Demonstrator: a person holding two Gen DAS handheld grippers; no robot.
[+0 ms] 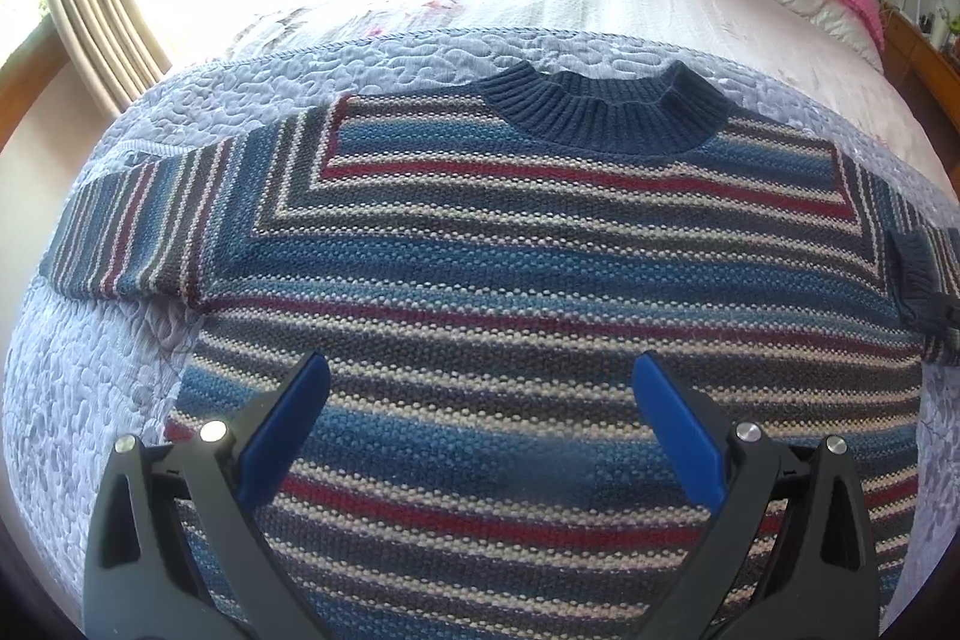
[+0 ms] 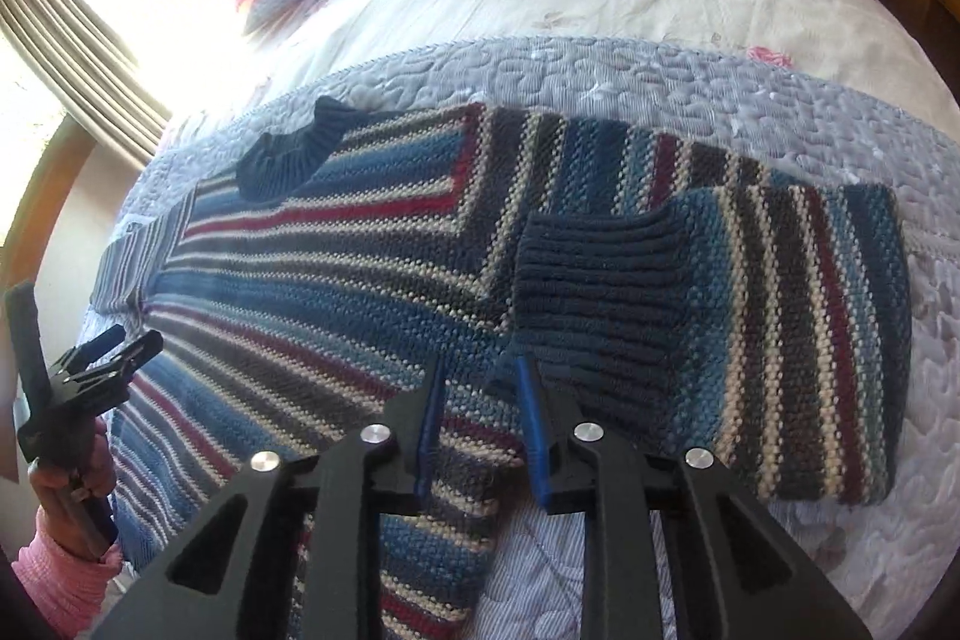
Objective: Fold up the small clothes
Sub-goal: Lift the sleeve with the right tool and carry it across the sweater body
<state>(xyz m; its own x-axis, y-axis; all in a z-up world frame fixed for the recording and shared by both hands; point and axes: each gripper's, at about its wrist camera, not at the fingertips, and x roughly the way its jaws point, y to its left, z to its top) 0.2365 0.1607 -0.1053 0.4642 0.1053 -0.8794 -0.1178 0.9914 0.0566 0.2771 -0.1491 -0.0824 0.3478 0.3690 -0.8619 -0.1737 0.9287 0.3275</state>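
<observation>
Blue, red and cream striped knit sweater [image 1: 540, 244] flat on our bed [image 1: 480, 10], left fingers [image 1: 288, 430] wide apart above its body, right fingers [image 2: 534, 418] narrowly parted, empty, at its folded sleeve cuff [image 2: 594, 292].

grippers: left gripper [image 1: 480, 376] & right gripper [image 2: 480, 376], black frames, blue pads, silver pins
sleeve: sleeve [image 2: 60, 580], pink knit

Left gripper [image 1: 480, 388] spread wide; right gripper [image 2: 480, 370] narrowly parted (both empty).
</observation>
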